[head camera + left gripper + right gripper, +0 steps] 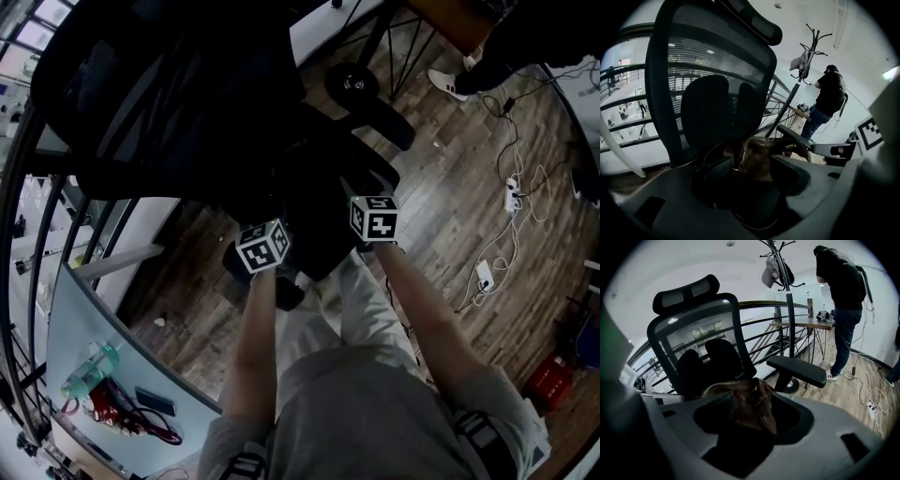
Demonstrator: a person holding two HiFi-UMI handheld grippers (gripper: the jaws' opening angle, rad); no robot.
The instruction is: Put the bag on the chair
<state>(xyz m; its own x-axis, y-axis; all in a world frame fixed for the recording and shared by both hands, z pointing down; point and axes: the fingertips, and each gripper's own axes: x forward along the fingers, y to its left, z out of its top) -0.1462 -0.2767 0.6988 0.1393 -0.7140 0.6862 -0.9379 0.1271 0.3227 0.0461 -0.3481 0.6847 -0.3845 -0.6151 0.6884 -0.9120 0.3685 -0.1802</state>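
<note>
1. The brown leather bag [764, 154] lies slumped on the seat of the black mesh-backed office chair [698, 333], close to the backrest and inboard of the padded black armrest [797, 371].
2. The left hand-held gripper [752, 168] has its jaws spread wide. The bag sits in the gap, and neither pad appears to press on it.
3. The right hand-held gripper [753, 404] is equally wide, with the bag's folded top between its jaws but not clamped.
4. The step in hand looks like the release, and the bag seems to be carried by the seat alone.
5. To finish well, draw each hand-held gripper straight back along its own line so that no jaw hooks a strap or fold.
6. Pull back gently, since a tug could tip the soft bag forward or nudge the chair across the wooden floor [450, 187].
7. The head view alone shows both marker cubes side by side over the seat. It also shows white cables [511, 192] trailing on the floor and a pale tabletop [84, 309] to the left, but there the bag is only a dark mass.
8. The gripper views alone show the bag's colour and folds.
9. The right gripper view adds a coat stand [787, 296] and a person in dark clothes [839, 282] behind it.
</note>
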